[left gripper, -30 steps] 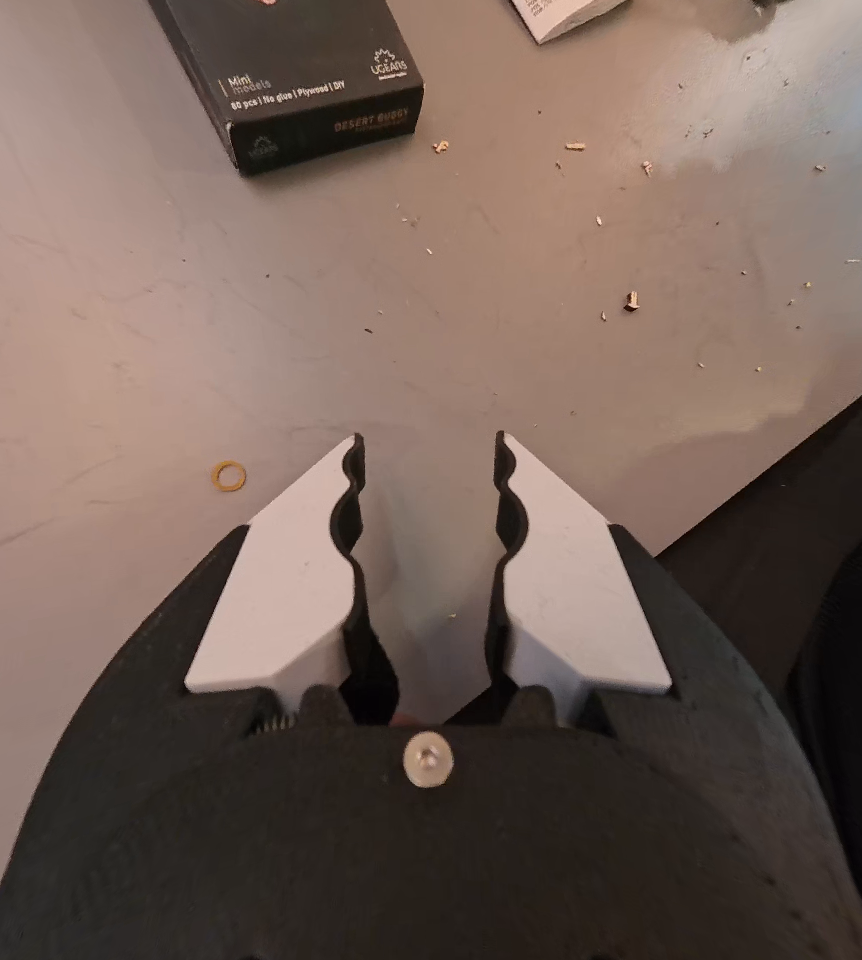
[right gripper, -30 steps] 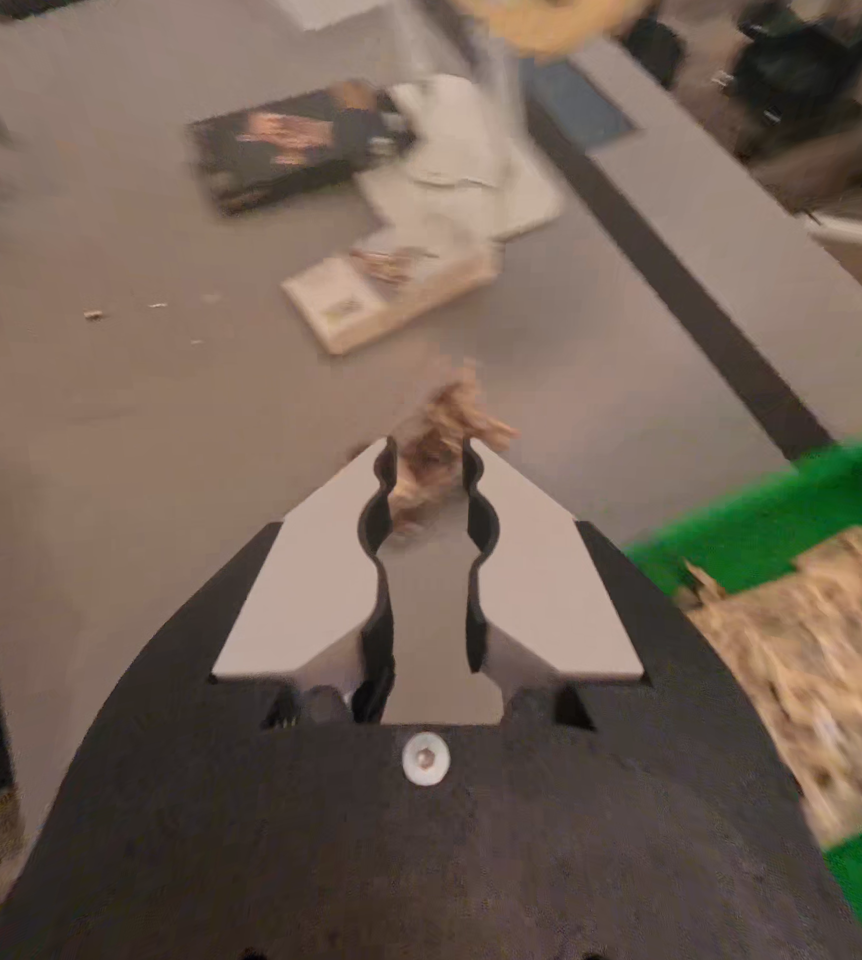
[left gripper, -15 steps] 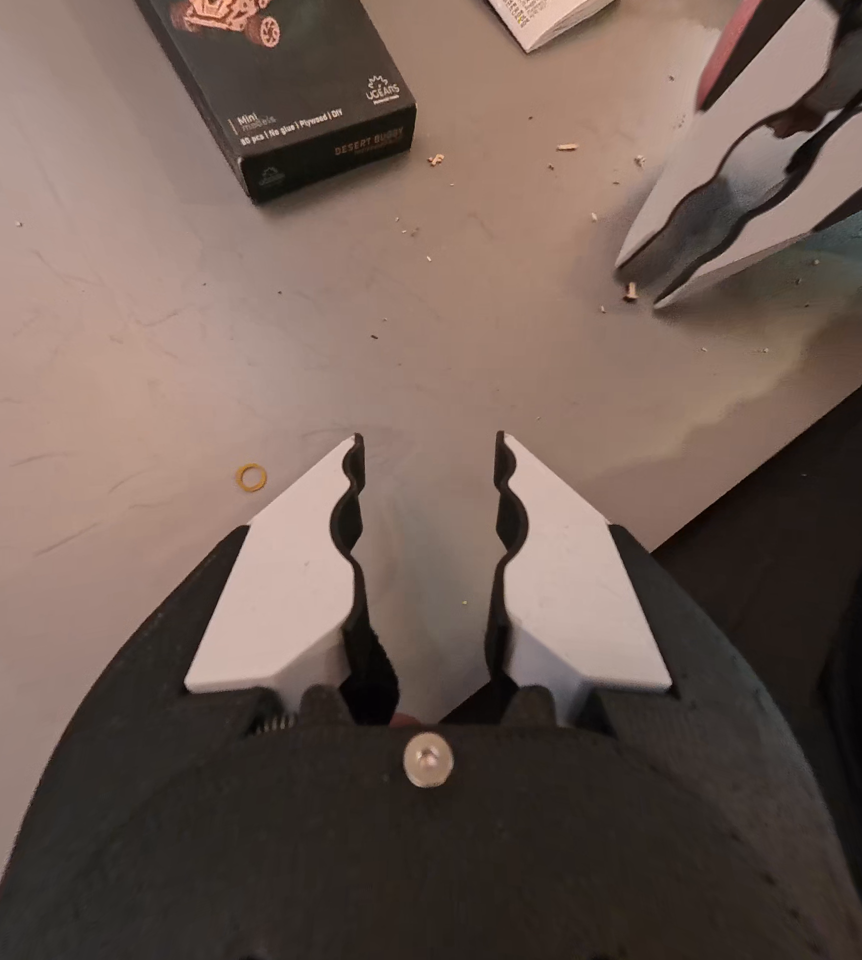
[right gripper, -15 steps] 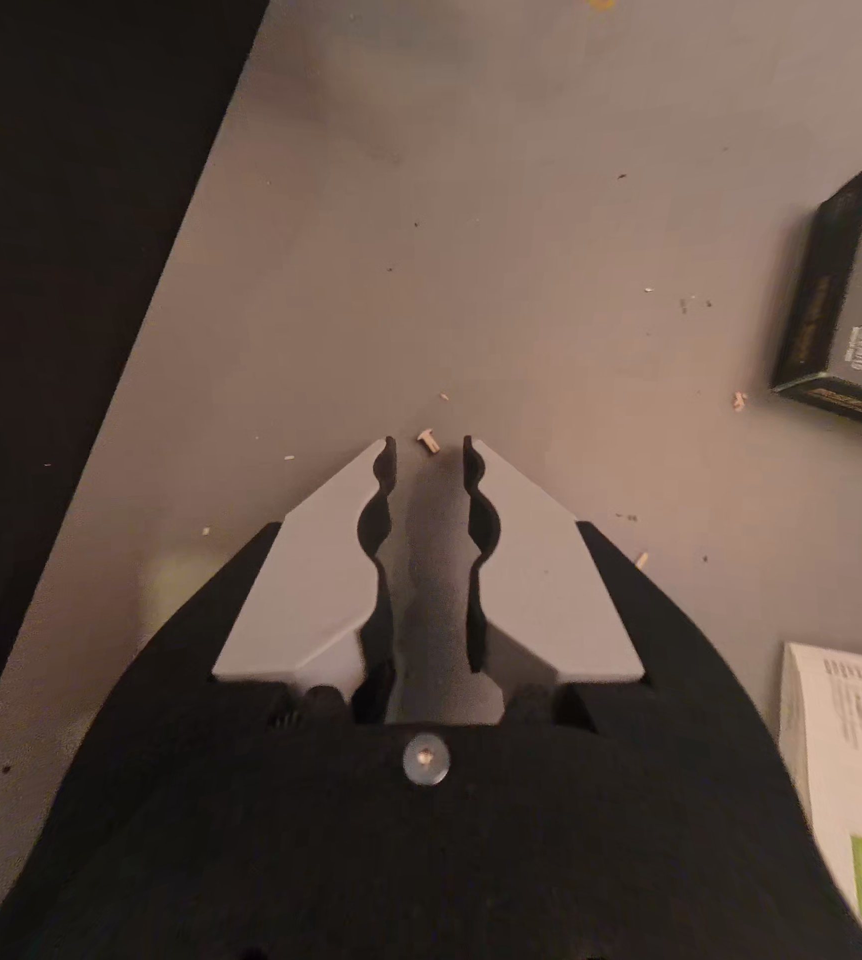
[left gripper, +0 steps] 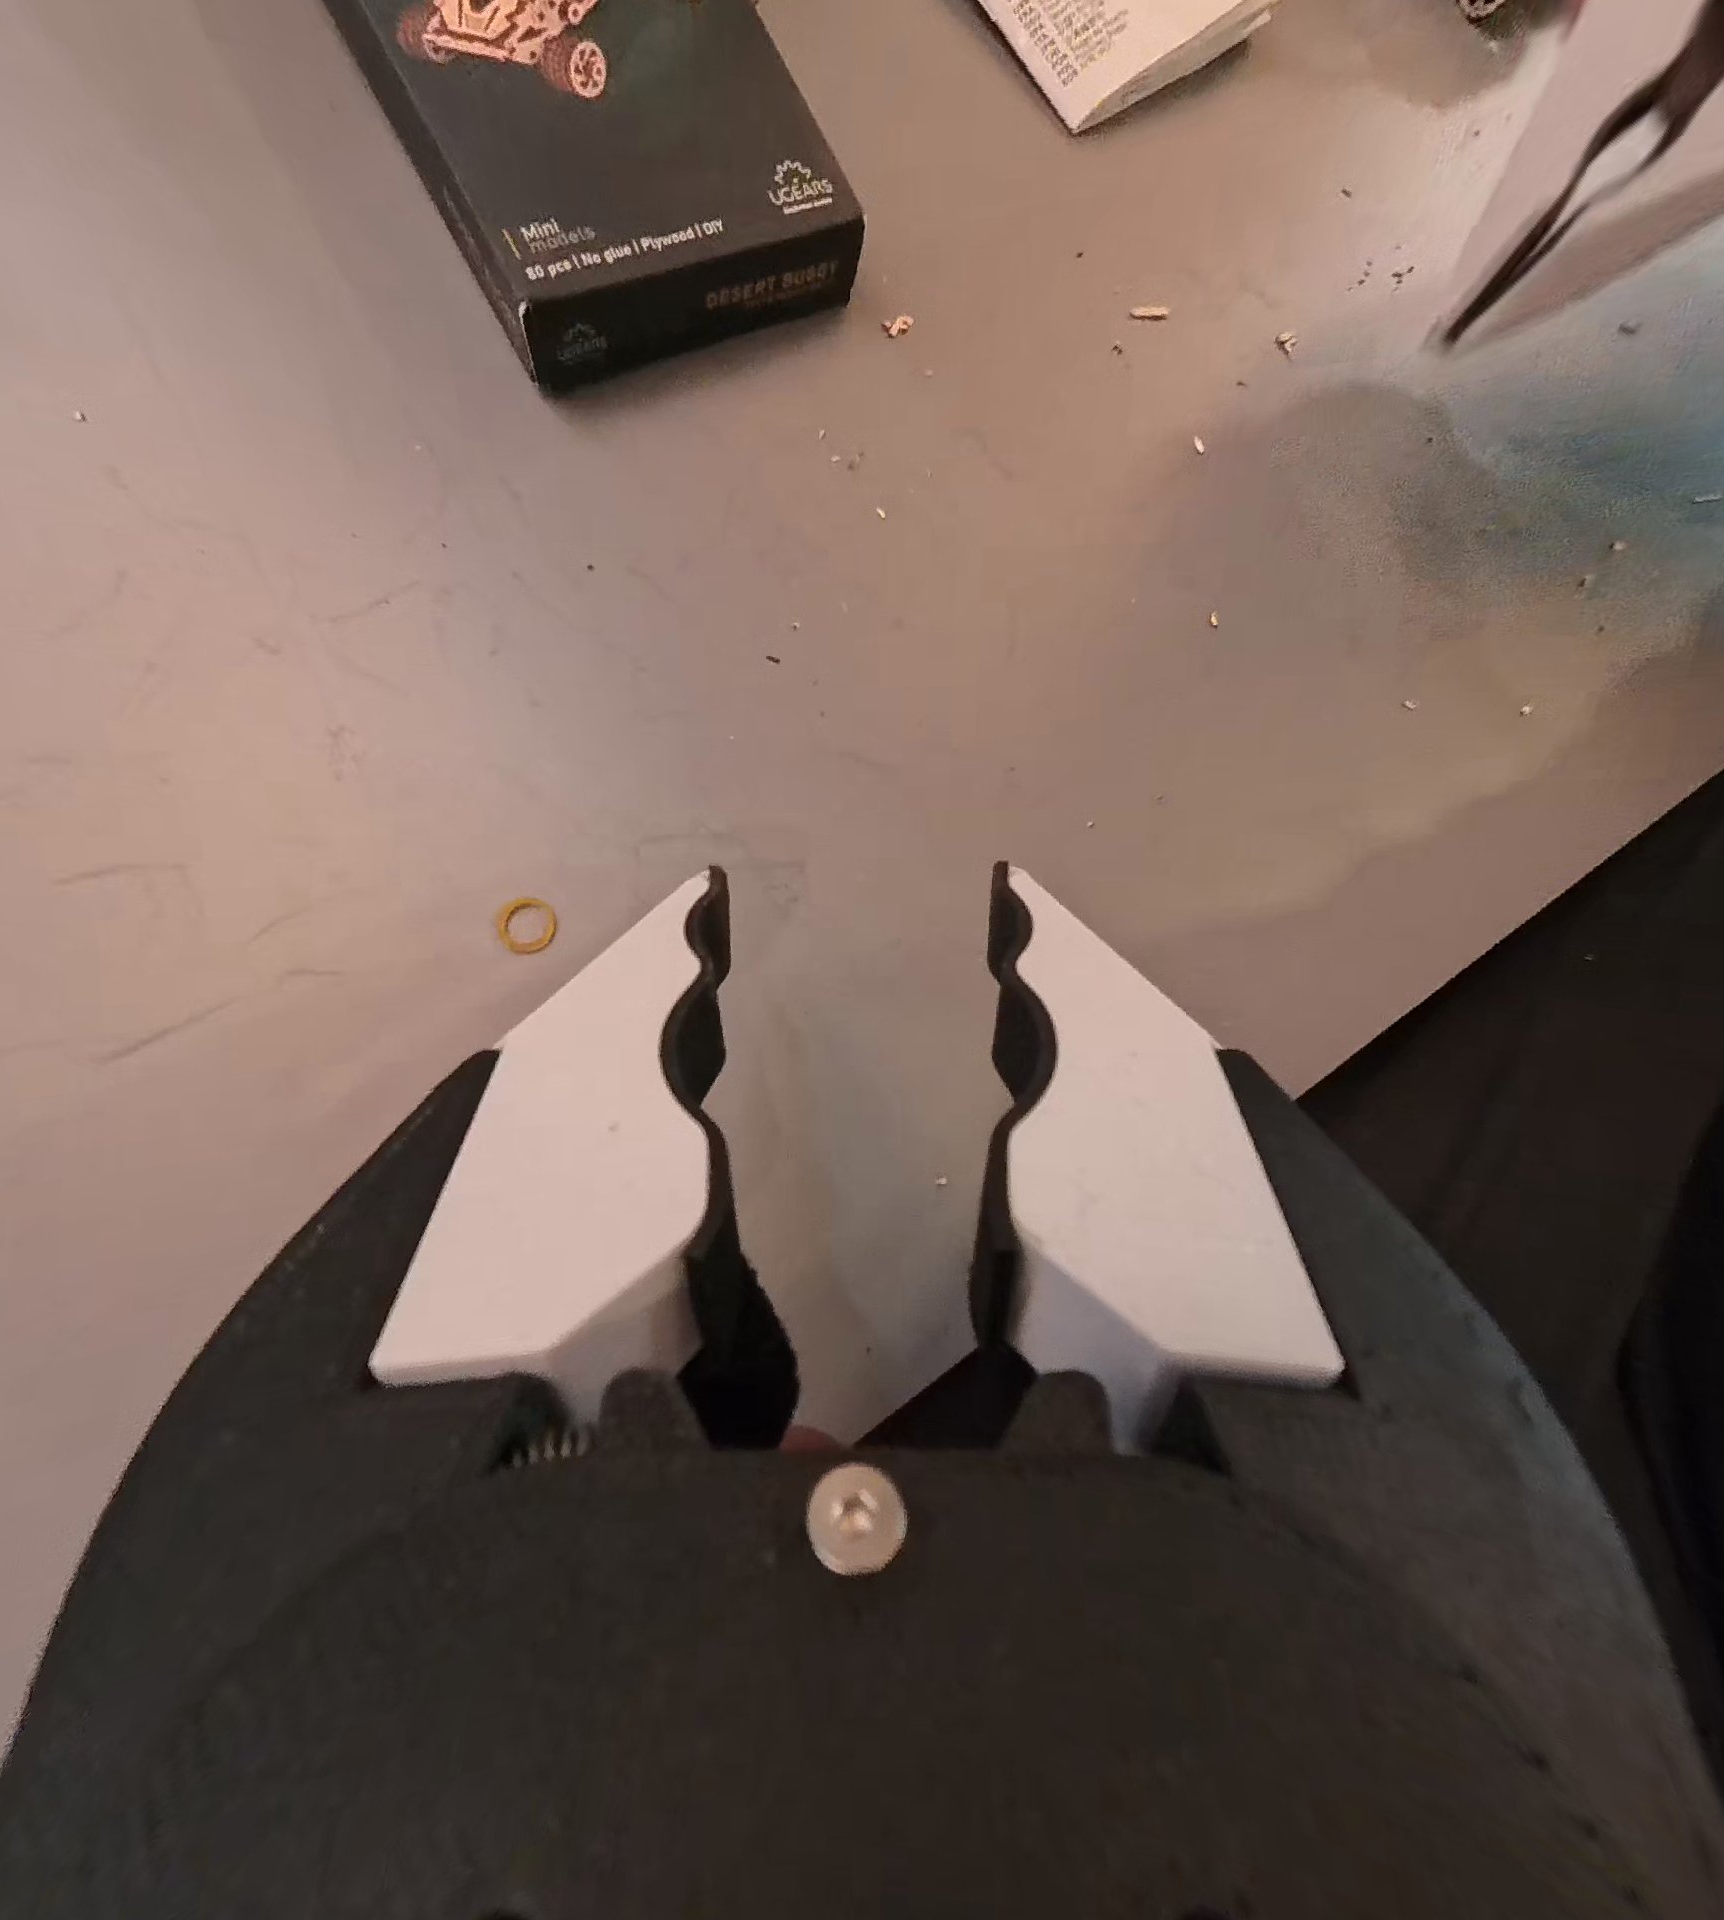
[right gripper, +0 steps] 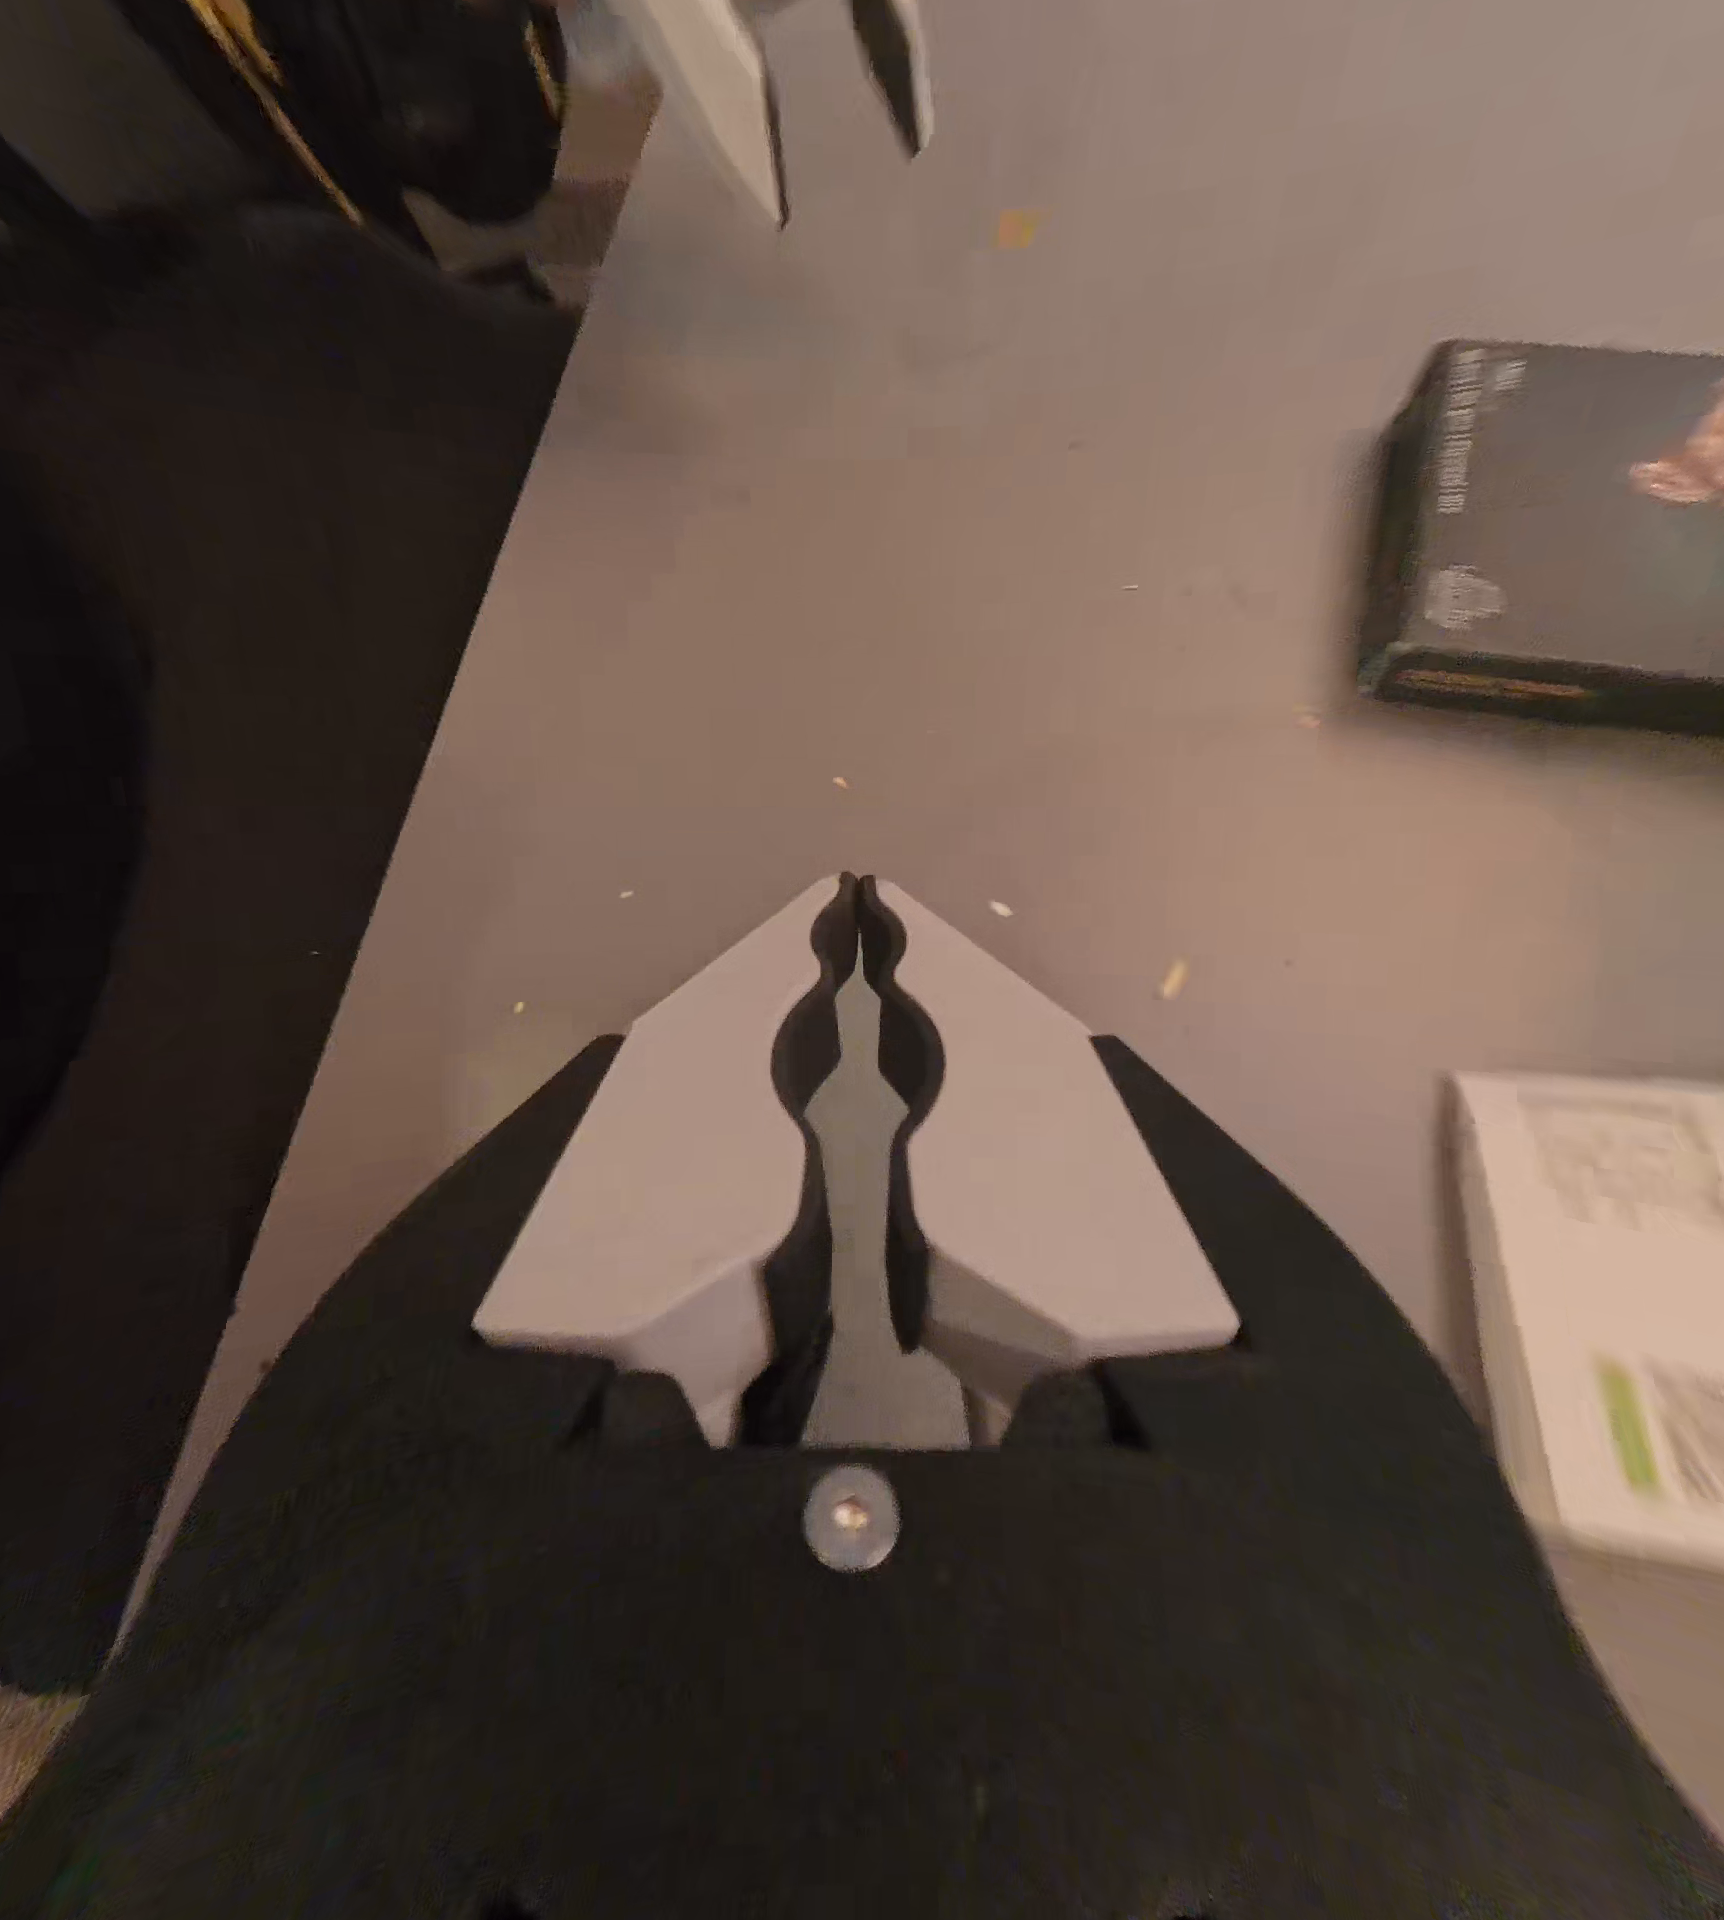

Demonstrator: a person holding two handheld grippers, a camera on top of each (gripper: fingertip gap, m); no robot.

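My left gripper (left gripper: 856,883) is open and empty, low over the grey table (left gripper: 214,675). A small yellow ring (left gripper: 525,925) lies just left of its left fingertip. My right gripper (right gripper: 856,883) is shut, its tips meeting above the table near the front edge; nothing shows between them. It also shows blurred at the top right of the left wrist view (left gripper: 1616,208). The left gripper shows blurred at the top of the right wrist view (right gripper: 837,104). Small wood chips (left gripper: 1149,312) are scattered between the two grippers.
A black box with a wooden buggy picture (left gripper: 619,177) (right gripper: 1606,540) lies on the table. A white printed booklet (left gripper: 1128,52) (right gripper: 1647,1320) lies beside it. The table edge (right gripper: 442,727) drops to a dark area. A dark seat (left gripper: 1668,1143) sits at the right.
One second ago the right gripper held a wooden piece near a green bin. It then came empty over a small peg on the table and has now shut and pulled back. The left gripper barely moved.
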